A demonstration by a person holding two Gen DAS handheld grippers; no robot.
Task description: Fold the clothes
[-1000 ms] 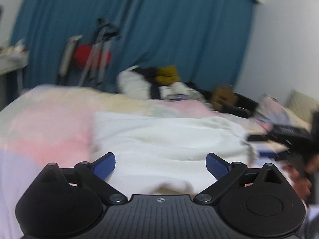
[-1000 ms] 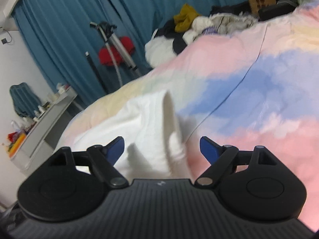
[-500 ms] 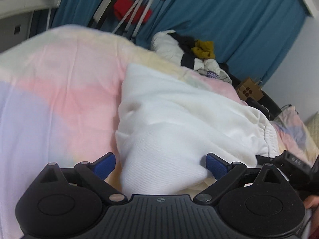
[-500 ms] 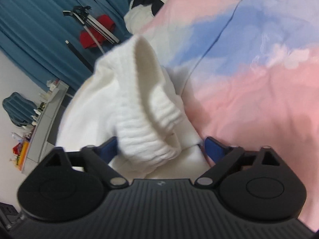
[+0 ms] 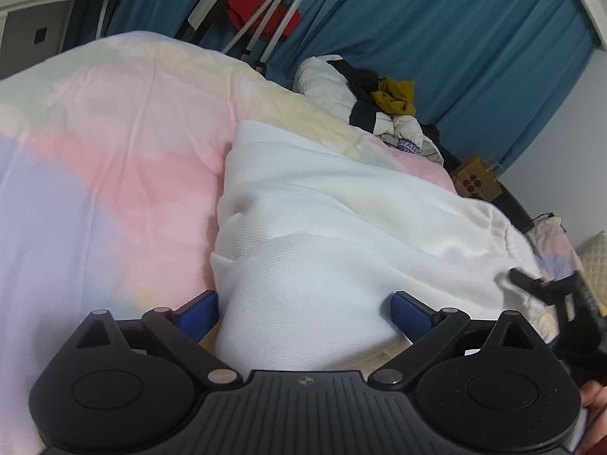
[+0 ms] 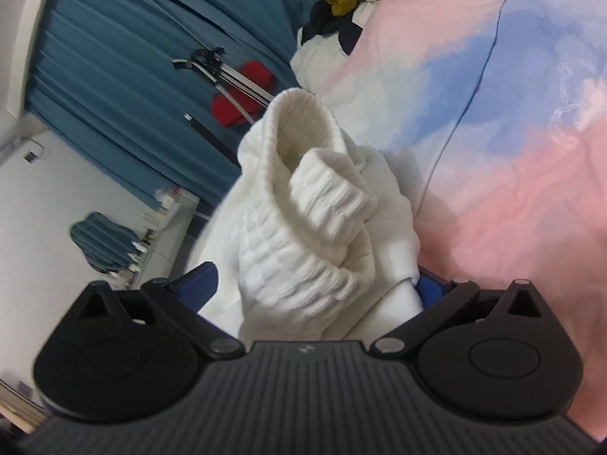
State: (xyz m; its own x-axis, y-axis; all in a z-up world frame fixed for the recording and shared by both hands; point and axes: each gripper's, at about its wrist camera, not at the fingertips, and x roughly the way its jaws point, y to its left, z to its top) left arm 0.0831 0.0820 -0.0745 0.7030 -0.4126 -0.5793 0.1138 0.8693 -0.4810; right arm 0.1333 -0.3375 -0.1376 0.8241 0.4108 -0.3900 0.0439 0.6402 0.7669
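A white knit sweater (image 5: 341,227) lies on a pastel pink, blue and yellow duvet (image 5: 114,159). My left gripper (image 5: 305,309) is open, its blue pads on either side of a bulging fold of the sweater. My right gripper (image 6: 316,284) is open too, with the sweater's ribbed cuffs and hem (image 6: 303,227) bunched between its blue pads and rising in front of the camera. The right gripper also shows in the left wrist view (image 5: 546,288) at the sweater's right edge.
A pile of white, black and mustard clothes (image 5: 371,94) lies at the far end of the bed. A tripod with a red cloth (image 5: 265,11) stands before blue curtains (image 5: 455,38). A brown paper bag (image 5: 476,182) sits at the right. A white shelf (image 6: 167,223) stands by the wall.
Both grippers have dropped toward the bed and moved in on the sweater. Fabric now fills the gap between each pair of pads. The right camera has tilted, and the ribbed edge has bunched up.
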